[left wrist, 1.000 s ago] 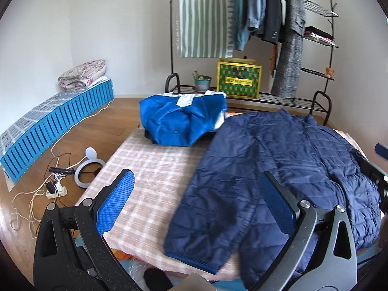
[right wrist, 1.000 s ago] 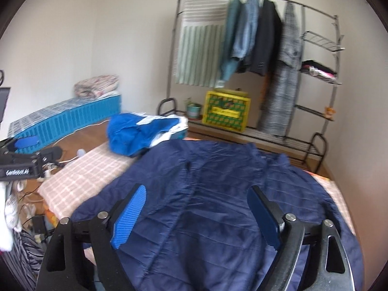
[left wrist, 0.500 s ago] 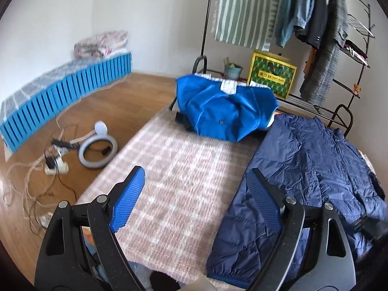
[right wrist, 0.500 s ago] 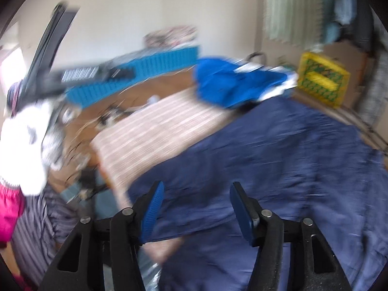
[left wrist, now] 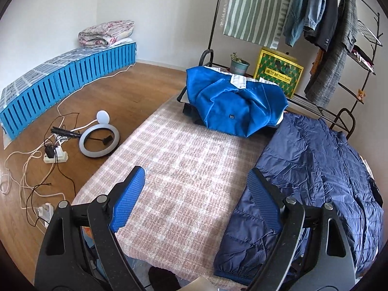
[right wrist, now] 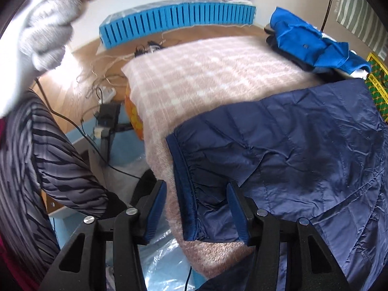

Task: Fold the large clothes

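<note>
The right gripper (right wrist: 196, 211) has swung hard down and round from a high look over the room, and now it hangs right over the near edge of the bed, pointing steeply at the cuff (right wrist: 188, 198) of the navy puffer jacket (right wrist: 303, 150). Its jaws are closing, with the dark ribbed band of that cuff between them. The pads don't seem to be pressing the cloth yet, so call it a closing grip, not a hold

Over on the other side, the left gripper (left wrist: 194, 201) has slid across from above the jacket to hover over bare blanket. Its jaws have narrowed a touch and now stand wide apart with nothing between them; its right finger (left wrist: 263, 200) sits just beside the sleeve's edge

Where's the garment? In the left wrist view the jacket (left wrist: 315, 169) lies spread from 2 o'clock down to 5 o'clock on the pink checked blanket (left wrist: 189, 160), sleeve end at about 5 o'clock near the bed's edge. A bright blue garment (left wrist: 232, 104) sits bunched at 12 o'clock, and a clothes rack (left wrist: 334, 36) stands behind at 1 o'clock. In the right wrist view a gloved hand (right wrist: 48, 29) shows at 10 o'clock

What it means: the approach looks done on the right, and the first fold, probably this sleeve carried in over the body, can start once that cuff is pinched. The left looks uncommitted for now
</note>
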`<state>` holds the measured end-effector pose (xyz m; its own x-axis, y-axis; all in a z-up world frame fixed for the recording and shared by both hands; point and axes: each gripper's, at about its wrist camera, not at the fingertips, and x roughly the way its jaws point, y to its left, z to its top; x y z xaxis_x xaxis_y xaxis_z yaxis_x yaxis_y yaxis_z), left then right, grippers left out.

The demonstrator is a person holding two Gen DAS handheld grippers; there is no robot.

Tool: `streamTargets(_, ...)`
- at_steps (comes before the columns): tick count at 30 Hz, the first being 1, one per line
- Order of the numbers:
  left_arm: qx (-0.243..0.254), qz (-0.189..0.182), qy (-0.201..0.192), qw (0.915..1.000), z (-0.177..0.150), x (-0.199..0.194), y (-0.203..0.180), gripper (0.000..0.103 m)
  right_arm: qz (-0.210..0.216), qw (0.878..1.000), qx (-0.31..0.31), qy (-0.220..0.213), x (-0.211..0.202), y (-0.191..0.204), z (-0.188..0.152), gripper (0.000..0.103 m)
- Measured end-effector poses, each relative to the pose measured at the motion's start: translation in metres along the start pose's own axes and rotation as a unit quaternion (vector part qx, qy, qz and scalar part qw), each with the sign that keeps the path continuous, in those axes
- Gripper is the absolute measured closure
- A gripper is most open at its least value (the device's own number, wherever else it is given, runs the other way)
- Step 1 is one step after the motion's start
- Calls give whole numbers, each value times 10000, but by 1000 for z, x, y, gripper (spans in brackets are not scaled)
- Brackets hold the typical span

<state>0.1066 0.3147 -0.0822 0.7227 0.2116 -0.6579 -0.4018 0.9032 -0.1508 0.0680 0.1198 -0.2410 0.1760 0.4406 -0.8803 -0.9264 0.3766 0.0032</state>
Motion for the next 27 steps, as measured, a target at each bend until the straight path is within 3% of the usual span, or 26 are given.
streamTargets(2,-45,10,11,10000,0,0,2,14,-16,10000,-28,0,1,-1,-1,56)
streamTargets(4,-78,28,5,10000,1,0,2,14,-52,10000,-74,6,-1,-2,-1,64)
streamTargets(6,-88,34,-5,10000,2,1,0,14,7,10000,1,8,-3,-6,2,88)
streamTargets(8,-62,19,-9,10000,3,1,-4,14,22,9999,156,-50,-8,-13,5,94)
streamTargets(13,51,-13,-115,9999,6,-2,-18,15,5,9960,745,-497,-44,-48,12,97)
streamTargets(19,163,-230,-139,9995,13,-3,-44,15,-153,9801,1610,-1155,-102,-112,7,97)
streamTargets(22,392,-348,-196,9984,21,-3,-70,15,-467,9596,2262,-1609,-146,-171,-10,97)
streamTargets(27,818,-654,-212,9943,34,8,-127,15,-915,9299,2971,-1968,-188,-238,-43,97)
